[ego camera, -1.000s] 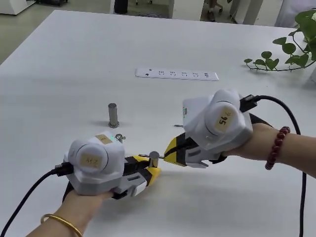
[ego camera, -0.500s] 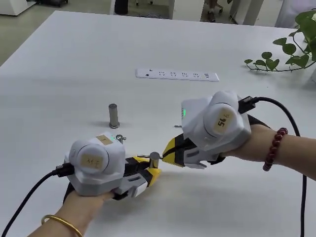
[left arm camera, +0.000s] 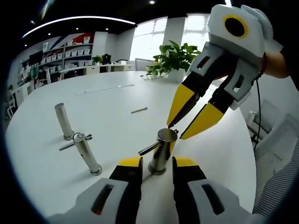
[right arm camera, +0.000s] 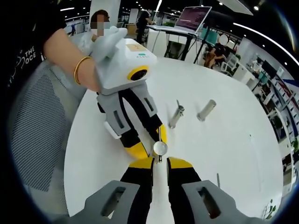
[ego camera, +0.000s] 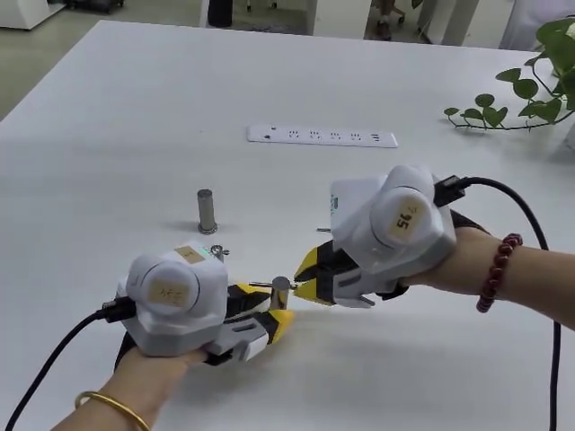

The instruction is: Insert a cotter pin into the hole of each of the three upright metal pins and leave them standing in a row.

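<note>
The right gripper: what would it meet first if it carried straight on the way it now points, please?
Probably the head of the upright metal pin just ahead, which the left gripper holds.

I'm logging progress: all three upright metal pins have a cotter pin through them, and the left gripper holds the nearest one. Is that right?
Not all three. In the left gripper view the far metal pin is bare; the middle metal pin and the nearest metal pin each carry a cotter pin. The left gripper does hold the nearest one.
</note>
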A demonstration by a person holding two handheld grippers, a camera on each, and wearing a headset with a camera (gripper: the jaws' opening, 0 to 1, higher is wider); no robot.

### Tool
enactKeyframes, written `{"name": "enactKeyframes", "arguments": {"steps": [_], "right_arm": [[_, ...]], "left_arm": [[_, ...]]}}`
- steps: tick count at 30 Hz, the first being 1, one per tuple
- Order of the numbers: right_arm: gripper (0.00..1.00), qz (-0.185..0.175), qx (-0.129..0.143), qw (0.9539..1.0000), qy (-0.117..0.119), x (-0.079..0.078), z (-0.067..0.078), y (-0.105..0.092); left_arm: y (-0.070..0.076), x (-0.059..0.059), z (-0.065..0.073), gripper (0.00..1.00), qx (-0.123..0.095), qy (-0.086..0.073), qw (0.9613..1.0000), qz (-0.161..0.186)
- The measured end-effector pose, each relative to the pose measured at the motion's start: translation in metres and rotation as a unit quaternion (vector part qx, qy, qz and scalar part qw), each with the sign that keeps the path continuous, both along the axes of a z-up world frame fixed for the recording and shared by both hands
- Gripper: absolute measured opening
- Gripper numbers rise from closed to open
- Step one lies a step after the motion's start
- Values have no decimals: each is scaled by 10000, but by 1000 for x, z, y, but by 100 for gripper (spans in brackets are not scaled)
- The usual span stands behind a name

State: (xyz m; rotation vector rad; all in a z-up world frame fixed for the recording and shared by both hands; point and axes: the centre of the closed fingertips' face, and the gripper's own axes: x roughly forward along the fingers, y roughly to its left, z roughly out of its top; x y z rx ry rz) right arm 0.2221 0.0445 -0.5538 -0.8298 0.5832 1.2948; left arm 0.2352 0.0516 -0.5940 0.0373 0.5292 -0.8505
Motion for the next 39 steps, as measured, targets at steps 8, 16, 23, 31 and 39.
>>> {"name": "enactKeyframes", "arguments": {"steps": [8,16,23,31,39], "right_arm": [[12,-357,360,9983,288,4,5,3],[17,-632,679,9933,686,4,8,8],[19,-624,761,9919,797,1,4,14],[18,-697,809,9899,927,1,0,19],[15,-747,824,9886,1017,1,-6,25]], "left_arm": [[8,-3,6,25,51,-23,10000,-4],[19,-9,13,29,61,-50,9999,-95],[25,-19,20,37,-14,6,9998,-210],[30,-29,27,41,-39,21,9996,-269],[35,-32,40,47,-88,-34,9998,-174]]}}
